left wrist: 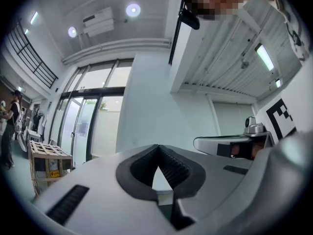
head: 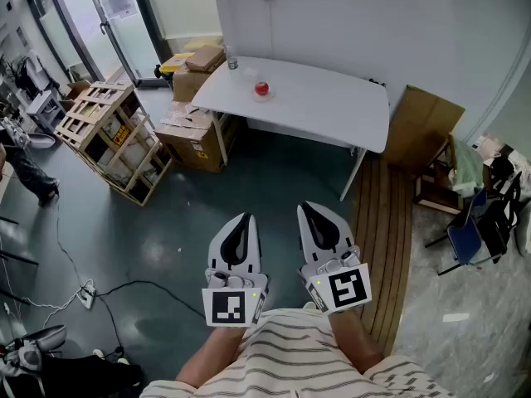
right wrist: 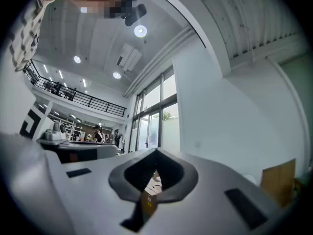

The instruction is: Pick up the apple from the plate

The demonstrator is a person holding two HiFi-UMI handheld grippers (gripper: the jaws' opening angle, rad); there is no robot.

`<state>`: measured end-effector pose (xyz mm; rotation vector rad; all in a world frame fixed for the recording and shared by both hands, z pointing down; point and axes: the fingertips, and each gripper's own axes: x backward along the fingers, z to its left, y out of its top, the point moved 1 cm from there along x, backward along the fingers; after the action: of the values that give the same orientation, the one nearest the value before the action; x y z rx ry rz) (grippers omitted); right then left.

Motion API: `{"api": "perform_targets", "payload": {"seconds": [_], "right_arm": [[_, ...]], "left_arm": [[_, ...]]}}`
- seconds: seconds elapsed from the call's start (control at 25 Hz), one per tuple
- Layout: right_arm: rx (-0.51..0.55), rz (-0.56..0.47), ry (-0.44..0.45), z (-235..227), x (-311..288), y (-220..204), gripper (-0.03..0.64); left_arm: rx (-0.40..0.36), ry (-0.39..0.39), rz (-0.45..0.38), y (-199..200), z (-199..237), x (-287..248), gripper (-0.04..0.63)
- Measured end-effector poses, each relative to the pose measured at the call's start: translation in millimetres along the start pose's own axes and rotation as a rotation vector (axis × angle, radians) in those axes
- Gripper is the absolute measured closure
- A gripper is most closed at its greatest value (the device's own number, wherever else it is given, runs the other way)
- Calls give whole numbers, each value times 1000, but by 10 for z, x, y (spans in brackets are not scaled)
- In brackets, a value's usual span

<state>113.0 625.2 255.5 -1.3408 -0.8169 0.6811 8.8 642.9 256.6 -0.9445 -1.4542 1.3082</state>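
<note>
white table (head: 323, 110) by wall (head: 332, 23), grey floor (head: 274, 181)

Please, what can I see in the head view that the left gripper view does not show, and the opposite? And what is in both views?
Only the head view shows the apple, the cardboard boxes and the blue chair. Only the left gripper view shows the ceiling lights, the air unit on the ceiling and a person standing at the far left. Both show the wooden crate, the glass doors, the left hand-held gripper and the right hand-held gripper, each with jaws together and empty.
</note>
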Motion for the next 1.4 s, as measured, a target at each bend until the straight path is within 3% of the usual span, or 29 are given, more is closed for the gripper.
{"api": "perform_targets", "payload": {"seconds": [0.44,0.92,1.16,1.4], "right_arm": [[11,-7,43,-295,144,-26,607],[-63,11,99,-741,345,-198,607],[-96,28,80,-919,-11,-378,607],[-73,63,68,-940,-913,-581,607]], "left_arm": [[-18,22,34,-120,-335,-165,592],[-50,30,72,-281,-901,-375,592],[2,25,114,-554,-720,-647,592],[36,32,98,-711,50,-1281,592]]}}
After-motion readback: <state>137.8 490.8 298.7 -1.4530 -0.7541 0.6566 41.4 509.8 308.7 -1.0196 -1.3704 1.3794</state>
